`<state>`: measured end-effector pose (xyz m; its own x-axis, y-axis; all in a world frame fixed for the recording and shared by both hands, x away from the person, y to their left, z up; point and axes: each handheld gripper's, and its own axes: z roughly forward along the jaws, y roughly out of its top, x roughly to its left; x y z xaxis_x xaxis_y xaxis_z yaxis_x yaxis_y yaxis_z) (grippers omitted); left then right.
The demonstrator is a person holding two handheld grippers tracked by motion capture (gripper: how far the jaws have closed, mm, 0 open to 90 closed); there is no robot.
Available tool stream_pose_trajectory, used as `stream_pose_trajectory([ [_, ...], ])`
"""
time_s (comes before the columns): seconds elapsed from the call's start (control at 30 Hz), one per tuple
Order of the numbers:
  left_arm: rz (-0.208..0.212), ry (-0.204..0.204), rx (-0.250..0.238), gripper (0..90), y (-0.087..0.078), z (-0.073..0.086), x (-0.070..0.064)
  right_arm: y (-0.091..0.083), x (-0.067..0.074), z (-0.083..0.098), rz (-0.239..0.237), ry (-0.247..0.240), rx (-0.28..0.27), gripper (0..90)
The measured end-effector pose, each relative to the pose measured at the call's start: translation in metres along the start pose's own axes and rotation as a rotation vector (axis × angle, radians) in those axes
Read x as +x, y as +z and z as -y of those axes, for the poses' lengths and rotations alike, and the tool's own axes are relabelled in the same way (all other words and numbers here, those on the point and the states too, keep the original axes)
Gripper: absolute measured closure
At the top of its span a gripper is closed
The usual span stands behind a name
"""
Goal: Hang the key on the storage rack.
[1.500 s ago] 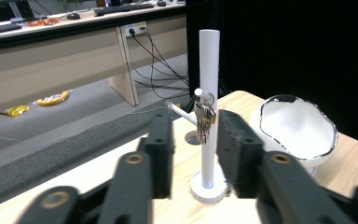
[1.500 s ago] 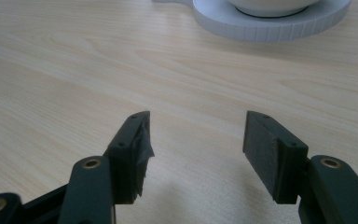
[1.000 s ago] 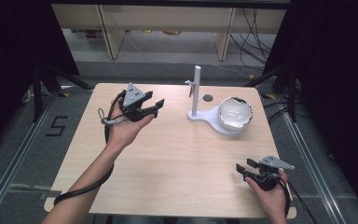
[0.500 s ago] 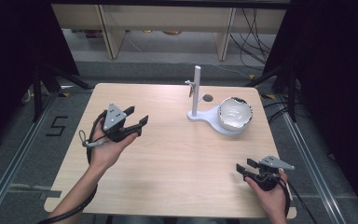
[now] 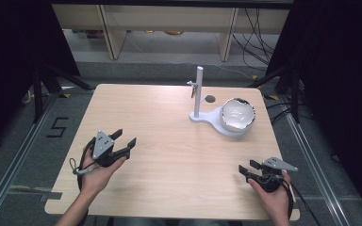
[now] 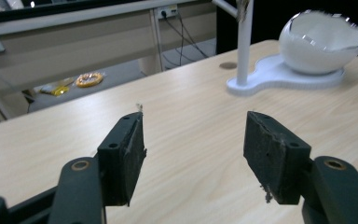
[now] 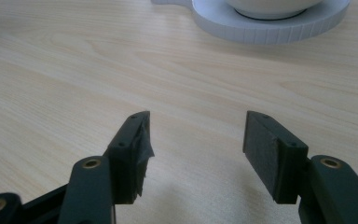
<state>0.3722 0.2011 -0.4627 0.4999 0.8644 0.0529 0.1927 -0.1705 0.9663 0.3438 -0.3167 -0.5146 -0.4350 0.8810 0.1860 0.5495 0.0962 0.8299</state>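
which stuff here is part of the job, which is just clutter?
In play:
- white bowl, sitting on the round end of the white stand
- white stand with its upright post
- left gripper and right gripper, both open and empty

Lying about:
- yellow ring on the floor past the table
- cables on the floor behind

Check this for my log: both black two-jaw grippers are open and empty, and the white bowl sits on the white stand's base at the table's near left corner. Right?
Not quite. The white bowl sits on the white stand's base toward the table's far right, as the high view shows. The left gripper and right gripper are indeed open and empty.
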Motion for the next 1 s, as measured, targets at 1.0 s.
stream_pose_trajectory([
  [1.0, -0.114, -0.061, 0.004, 34.0, -0.019, 0.07, 0.022, 0.0, 0.0, -0.001, 0.004, -0.011, 0.007, 42.3],
])
